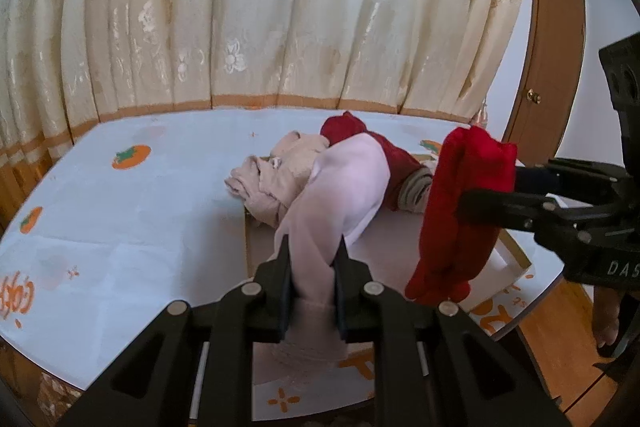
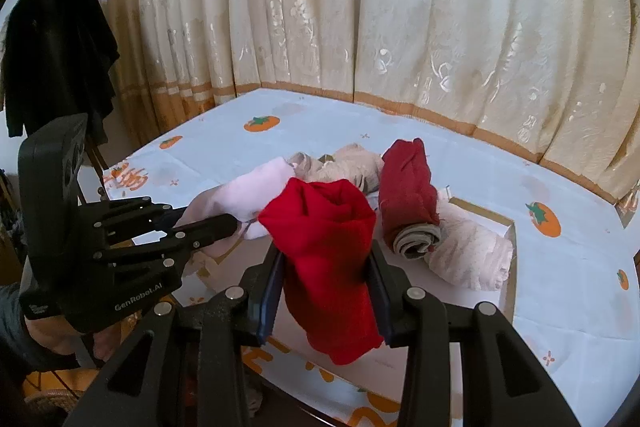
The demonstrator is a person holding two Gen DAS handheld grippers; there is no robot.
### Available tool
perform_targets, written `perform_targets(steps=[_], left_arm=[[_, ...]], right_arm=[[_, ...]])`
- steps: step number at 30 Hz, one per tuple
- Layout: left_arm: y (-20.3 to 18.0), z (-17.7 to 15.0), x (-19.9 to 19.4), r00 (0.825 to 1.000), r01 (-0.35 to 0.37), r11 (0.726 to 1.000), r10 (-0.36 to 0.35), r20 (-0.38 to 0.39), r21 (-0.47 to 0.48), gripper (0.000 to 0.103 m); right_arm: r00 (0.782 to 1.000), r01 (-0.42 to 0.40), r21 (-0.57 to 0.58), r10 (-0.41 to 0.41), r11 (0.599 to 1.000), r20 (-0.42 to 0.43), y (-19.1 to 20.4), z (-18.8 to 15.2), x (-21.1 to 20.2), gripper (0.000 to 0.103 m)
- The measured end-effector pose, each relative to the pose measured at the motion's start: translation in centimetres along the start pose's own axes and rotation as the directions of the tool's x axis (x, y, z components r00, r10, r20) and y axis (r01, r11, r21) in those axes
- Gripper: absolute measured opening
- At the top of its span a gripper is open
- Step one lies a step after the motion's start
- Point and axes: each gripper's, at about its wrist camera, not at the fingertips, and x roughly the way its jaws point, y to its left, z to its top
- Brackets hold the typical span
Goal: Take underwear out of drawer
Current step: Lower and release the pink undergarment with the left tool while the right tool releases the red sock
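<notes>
My left gripper (image 1: 313,247) is shut on a pale pink underwear roll (image 1: 340,187), held above the white drawer box (image 1: 508,255). It also shows in the right wrist view (image 2: 232,223), with the pink roll (image 2: 256,195). My right gripper (image 2: 326,259) is shut on a bright red underwear roll (image 2: 324,243), lifted over the drawer; it shows in the left wrist view (image 1: 460,203) with the red roll (image 1: 464,203). In the drawer (image 2: 508,227) lie a dark red roll (image 2: 408,187), a beige bundle (image 2: 356,163) and a white dotted roll (image 2: 472,251).
The drawer sits on a table with a white cloth printed with orange persimmons (image 1: 120,219). Cream curtains (image 1: 260,7) hang behind. A wooden door (image 1: 556,47) is at the right. A dark garment (image 2: 56,47) hangs at the left.
</notes>
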Motion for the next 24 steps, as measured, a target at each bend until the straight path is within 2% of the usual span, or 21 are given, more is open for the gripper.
perform_targets(steps=[14, 24], left_arm=[[0.1, -0.2, 2.9, 0.999, -0.011, 1.0, 0.01, -0.044, -0.017, 0.015], [0.0, -0.7, 4.6, 0.997, -0.029, 0.999, 0.028, -0.066, -0.012, 0.015]], right_arm=[[0.999, 0.007, -0.016, -0.008, 1.0, -0.05, -0.2, 1.3, 3.1, 0.042], [0.992, 0.047, -0.041, -0.052, 0.998, -0.116, -0.1, 2.9, 8.3, 0.042]])
